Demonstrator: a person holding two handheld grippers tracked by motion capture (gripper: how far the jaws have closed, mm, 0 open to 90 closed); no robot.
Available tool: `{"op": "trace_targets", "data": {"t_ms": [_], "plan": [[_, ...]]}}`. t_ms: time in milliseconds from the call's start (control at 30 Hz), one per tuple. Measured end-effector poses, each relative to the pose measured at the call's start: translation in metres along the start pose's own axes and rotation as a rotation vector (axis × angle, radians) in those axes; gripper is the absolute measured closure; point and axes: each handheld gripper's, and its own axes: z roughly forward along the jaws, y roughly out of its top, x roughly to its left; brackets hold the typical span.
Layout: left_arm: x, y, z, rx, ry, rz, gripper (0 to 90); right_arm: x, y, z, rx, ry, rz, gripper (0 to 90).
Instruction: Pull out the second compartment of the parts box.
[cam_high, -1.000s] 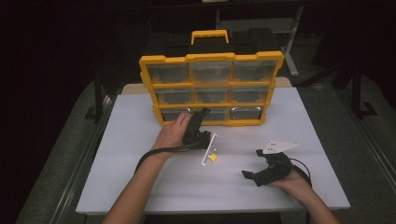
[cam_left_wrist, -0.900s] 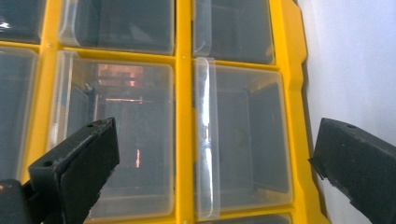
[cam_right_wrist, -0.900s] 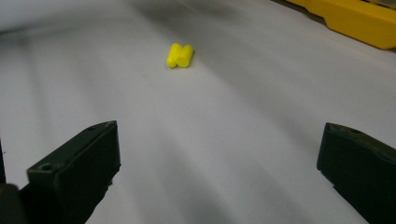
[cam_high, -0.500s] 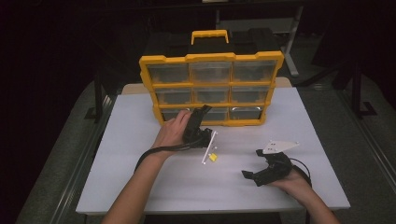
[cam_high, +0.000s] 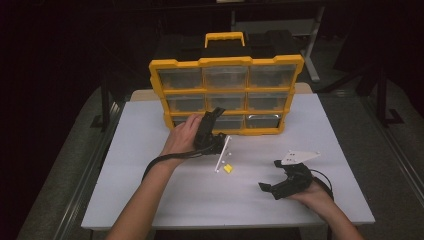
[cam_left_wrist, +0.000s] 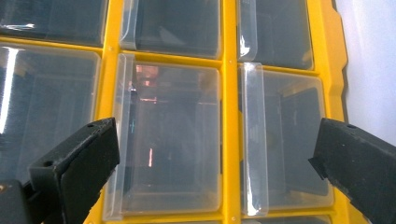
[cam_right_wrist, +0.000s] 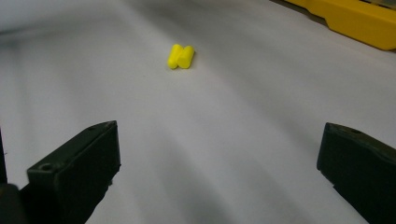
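At the twelve o'clock edge of the white table (cam_high: 150, 200) stands the yellow drawer organizer (cam_high: 226, 95), upright with its clear drawer fronts toward me. My left gripper (cam_high: 212, 131) is up against its bottom row, jaws spread wide around one clear drawer (cam_left_wrist: 168, 140), apparently lined up to pull it out. My right gripper (cam_high: 280, 184) rests at five o'clock, jaws likewise apart and empty, aimed at the yellow earplugs (cam_right_wrist: 181, 56) lying near table centre at its eleven o'clock, probably the items to stow. Against the earlier frames, neither gripper has shifted noticeably, and the earplugs are unmoved
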Motion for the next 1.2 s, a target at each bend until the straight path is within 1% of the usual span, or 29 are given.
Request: {"op": "trace_targets", "data": {"t_ms": [167,300,367,500,533,567,733,800,933,1067,1200], "plan": [[0.005,0.000,-0.001,0.000,0.007,0.002,0.7,0.000,0.000,0.000,0.000,0.000,0.002,0.0],[0.011,0.000,-0.001,-0.010,0.020,0.006,0.7,0.000,0.000,0.000,0.001,0.000,-0.002,0.0],[0.014,0.000,0.000,-0.018,0.025,0.002,0.7,0.000,0.000,0.000,0.002,0.000,-0.003,0.0],[0.020,0.000,0.000,-0.022,0.033,0.006,0.7,0.001,0.000,0.000,0.002,0.001,-0.003,0.0],[0.022,0.001,0.000,-0.022,0.036,0.014,0.7,0.001,0.000,0.000,0.001,0.002,-0.002,0.0],[0.024,0.001,0.000,-0.025,0.037,0.008,0.7,0.001,0.000,0.000,0.001,0.002,-0.002,0.0],[0.033,0.002,-0.001,-0.026,0.051,0.025,0.7,0.000,0.000,0.000,0.001,0.001,-0.002,0.0],[0.037,0.003,-0.001,-0.030,0.053,0.020,0.7,0.001,0.000,0.000,0.001,0.001,-0.004,0.0],[0.043,0.004,-0.001,-0.033,0.059,0.026,0.7,0.000,0.000,0.000,-0.001,0.001,-0.001,0.0],[0.049,0.005,-0.002,-0.040,0.070,0.018,0.7,0.001,0.000,0.000,-0.001,0.000,-0.003,0.0],[0.055,0.006,-0.003,-0.042,0.076,0.021,0.7,0.001,0.000,0.000,0.000,0.000,-0.004,0.0]]}}
